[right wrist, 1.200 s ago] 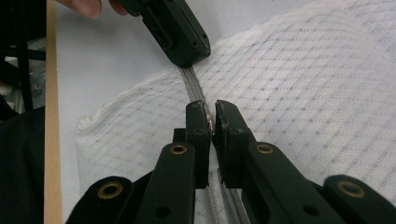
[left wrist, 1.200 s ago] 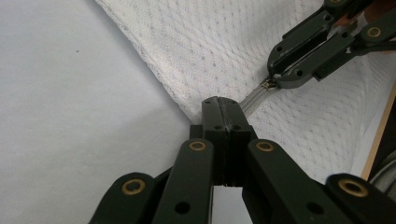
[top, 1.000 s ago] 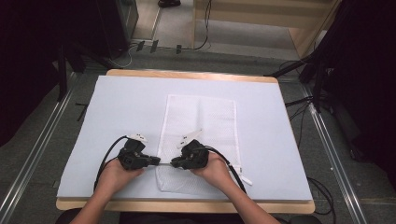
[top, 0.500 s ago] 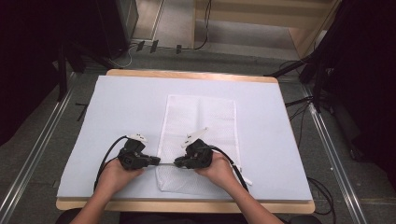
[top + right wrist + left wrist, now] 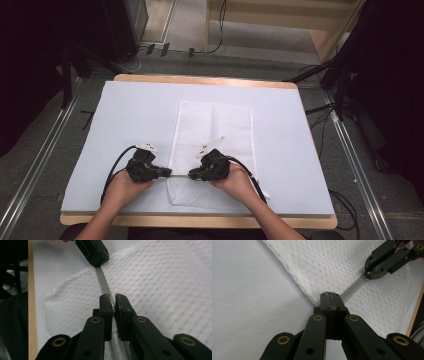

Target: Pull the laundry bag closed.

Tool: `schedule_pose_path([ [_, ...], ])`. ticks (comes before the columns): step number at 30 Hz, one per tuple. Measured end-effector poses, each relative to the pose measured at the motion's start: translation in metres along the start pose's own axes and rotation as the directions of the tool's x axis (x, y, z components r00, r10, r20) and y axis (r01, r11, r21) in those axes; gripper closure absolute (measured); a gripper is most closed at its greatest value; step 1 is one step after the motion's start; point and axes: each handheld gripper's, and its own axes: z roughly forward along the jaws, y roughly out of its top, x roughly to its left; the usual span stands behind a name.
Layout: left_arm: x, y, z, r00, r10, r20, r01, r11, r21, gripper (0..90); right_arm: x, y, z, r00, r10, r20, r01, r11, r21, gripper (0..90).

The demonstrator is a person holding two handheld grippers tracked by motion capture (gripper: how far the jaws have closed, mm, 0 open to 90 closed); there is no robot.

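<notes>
Your left gripper has its jaws clamped on the end of the zipper at the left edge of the white mesh bag. Your right gripper pinches the zipper pull, jaws nearly closed around it. The bag lies flat on the pale blue tabletop, near its front edge, between your hands.

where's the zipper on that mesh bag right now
In the high view the zipper runs across the near end of the white mesh bag, stretched between the left tongs and right tongs.
</notes>
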Motion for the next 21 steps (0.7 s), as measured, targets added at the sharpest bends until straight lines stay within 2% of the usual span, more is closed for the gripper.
schedule_pose_path([
  [21, 0.0005, -0.0003, -0.0001, 1.0000, 0.001, 0.004, -0.001, 1.0000, -0.001, 90.0, -0.0047, -0.0077, -0.0083, 1.0000, 0.005, -0.007, -0.005, 1.000, -0.013, 86.6],
])
